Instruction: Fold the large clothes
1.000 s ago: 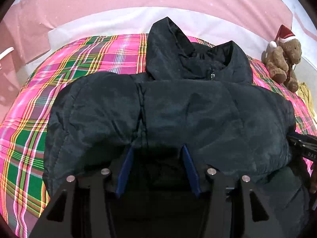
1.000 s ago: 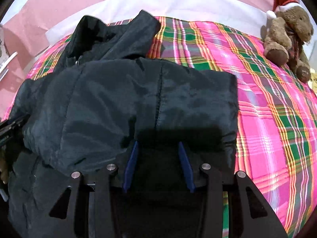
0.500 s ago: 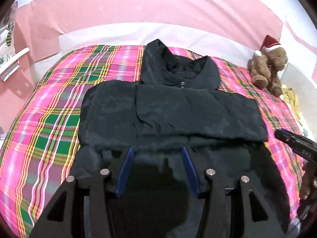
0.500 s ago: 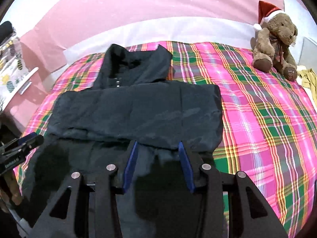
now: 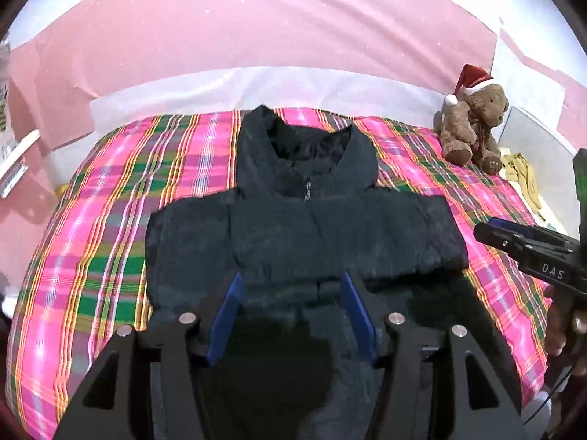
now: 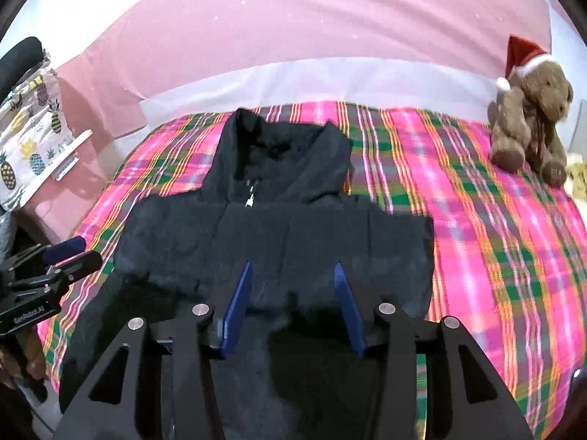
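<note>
Jacket (image 5: 301,227), black and padded, lies at frame centre on the plaid bedspread (image 5: 102,220), sleeves folded across its chest. Left gripper (image 5: 291,289) and right gripper (image 6: 291,278) hover at lower centre, jaws spread wide, holding nothing. Teddy bear (image 6: 528,124) sits upper right.

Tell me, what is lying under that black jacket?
The black jacket lies on a pink plaid blanket that shows all around it. Anything else beneath is covered and cannot be seen.
</note>
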`<state>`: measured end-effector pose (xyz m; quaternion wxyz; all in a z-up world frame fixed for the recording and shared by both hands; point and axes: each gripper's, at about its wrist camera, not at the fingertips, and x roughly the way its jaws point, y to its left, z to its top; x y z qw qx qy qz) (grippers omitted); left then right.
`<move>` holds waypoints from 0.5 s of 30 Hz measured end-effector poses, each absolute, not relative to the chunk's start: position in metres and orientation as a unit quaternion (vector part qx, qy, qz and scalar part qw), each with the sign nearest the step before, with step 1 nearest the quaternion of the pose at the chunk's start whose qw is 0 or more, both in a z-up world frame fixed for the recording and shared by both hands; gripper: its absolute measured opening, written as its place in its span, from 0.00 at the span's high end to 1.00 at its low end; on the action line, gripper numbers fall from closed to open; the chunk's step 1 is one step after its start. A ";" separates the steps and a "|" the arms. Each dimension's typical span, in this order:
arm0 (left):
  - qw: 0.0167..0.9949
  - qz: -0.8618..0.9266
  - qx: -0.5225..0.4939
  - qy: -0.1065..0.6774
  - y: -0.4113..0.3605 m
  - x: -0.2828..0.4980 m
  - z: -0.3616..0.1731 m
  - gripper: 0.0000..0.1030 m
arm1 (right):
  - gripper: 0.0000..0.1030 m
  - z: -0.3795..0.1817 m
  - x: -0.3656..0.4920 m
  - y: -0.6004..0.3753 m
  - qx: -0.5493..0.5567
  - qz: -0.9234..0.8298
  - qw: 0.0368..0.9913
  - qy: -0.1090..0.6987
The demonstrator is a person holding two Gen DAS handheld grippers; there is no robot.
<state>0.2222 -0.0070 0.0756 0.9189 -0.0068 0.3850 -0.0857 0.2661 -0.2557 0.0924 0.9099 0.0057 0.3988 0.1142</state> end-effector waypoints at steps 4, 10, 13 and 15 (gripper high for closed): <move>0.923 -0.087 0.000 0.376 -0.006 0.254 0.089 0.39 | 0.53 0.100 0.300 -0.252 0.002 0.112 0.910 0.399; 0.923 -0.076 -0.010 0.377 0.000 0.318 0.091 0.37 | 0.52 0.095 0.363 -0.249 -0.003 0.107 0.908 0.406; 0.921 -0.067 -0.010 0.384 0.003 0.355 0.083 0.36 | 0.52 0.084 0.398 -0.248 -0.004 0.102 0.903 0.417; 0.920 -0.058 -0.009 0.388 0.004 0.378 0.076 0.36 | 0.52 0.074 0.422 -0.248 0.000 0.097 0.901 0.423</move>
